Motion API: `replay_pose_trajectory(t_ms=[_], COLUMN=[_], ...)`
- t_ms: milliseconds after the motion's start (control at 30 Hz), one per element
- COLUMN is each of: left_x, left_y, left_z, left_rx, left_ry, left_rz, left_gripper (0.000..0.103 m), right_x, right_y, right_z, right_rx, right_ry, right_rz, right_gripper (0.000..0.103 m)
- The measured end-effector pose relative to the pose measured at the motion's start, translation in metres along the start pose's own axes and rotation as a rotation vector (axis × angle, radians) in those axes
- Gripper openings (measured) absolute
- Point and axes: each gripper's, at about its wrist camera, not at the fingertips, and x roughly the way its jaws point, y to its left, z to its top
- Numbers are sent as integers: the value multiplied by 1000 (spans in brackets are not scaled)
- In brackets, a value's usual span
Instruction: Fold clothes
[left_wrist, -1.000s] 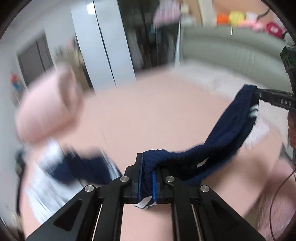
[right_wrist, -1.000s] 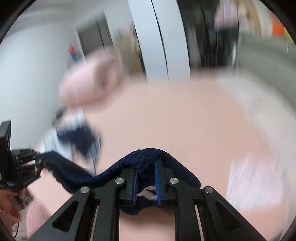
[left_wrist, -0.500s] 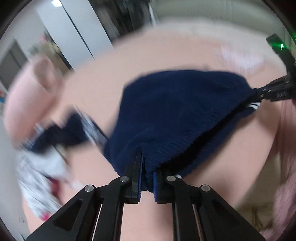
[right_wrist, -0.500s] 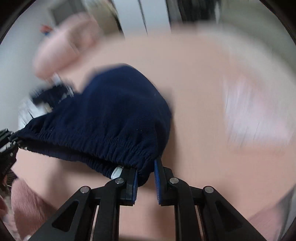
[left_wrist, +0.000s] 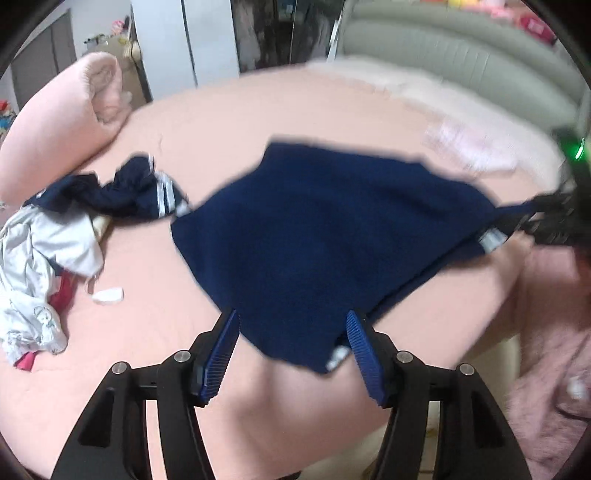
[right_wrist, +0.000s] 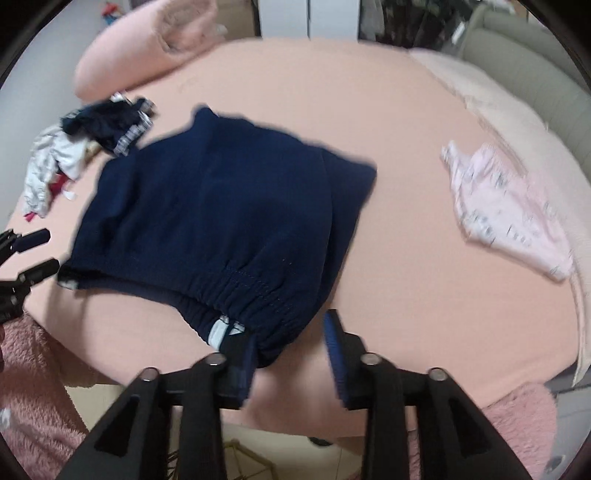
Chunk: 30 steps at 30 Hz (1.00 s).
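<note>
Navy shorts lie flat on the bed, waistband nearest both tools. Right hand-held gripper: jaws apart, holding nothing; left hand-held gripper likewise spread. Only the right view shows the pink garment to its right; bare sheet between. Clothes pile far left.

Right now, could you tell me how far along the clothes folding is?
Early. Done: the navy shorts are spread flat on the pink bed, and both the left gripper and right gripper are open. In hand: nothing is gripped; no fold shows in the shorts. Left: folding them, then the crumpled pile of navy and white clothes and the pale pink garment.
</note>
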Motion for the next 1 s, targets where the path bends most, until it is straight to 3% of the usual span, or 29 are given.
replay_pose_trajectory(t_ms=[33,100,133,200,267,333,367,467,567,667,733,800,867,933,1000], left_x=[-9,-10,-7,21,58,92,94,80,64,42,47,73,76,71,60], left_y=[1,0,0,-4,-8,-15,-19,-15,2,7,6,5,14,26,35], left_z=[4,18,24,40,42,29,19,-8,-10,3,7,-2,-11,-16,-12], left_rx=[-6,-14,-19,3,47,123,161,205,119,35,20,53,29,-18,-43], left_ry=[-38,-63,-71,-38,61,244,286,304,325,186,179,295,328,359,322], left_rz=[-23,-17,-7,20,56,108,134,155,119,48,55,112,102,69,43], left_gripper=[58,58,58,58,58,57,57,58,57,57,57,57,60,60,59], right_x=[-6,-7,-5,2,9,-4,-14,-24,2,28,41,55,72,64,52], right_y=[0,-1,1,10,17,10,1,-28,-73,-86,-64,-39,-21,-17,-22], right_z=[3,9,12,16,17,17,15,9,7,17,30,35,27,16,15], right_rx=[10,47,39,-33,-98,-50,-24,43,245,335,257,136,0,-86,-125], right_ry=[-3,44,45,32,69,37,6,-19,46,73,64,90,204,204,224], right_rz=[68,237,235,114,46,129,145,84,111,148,122,85,3,-25,-6], right_gripper=[42,55,58,58,58,58,58,58,58,58,58,58,58,58,58])
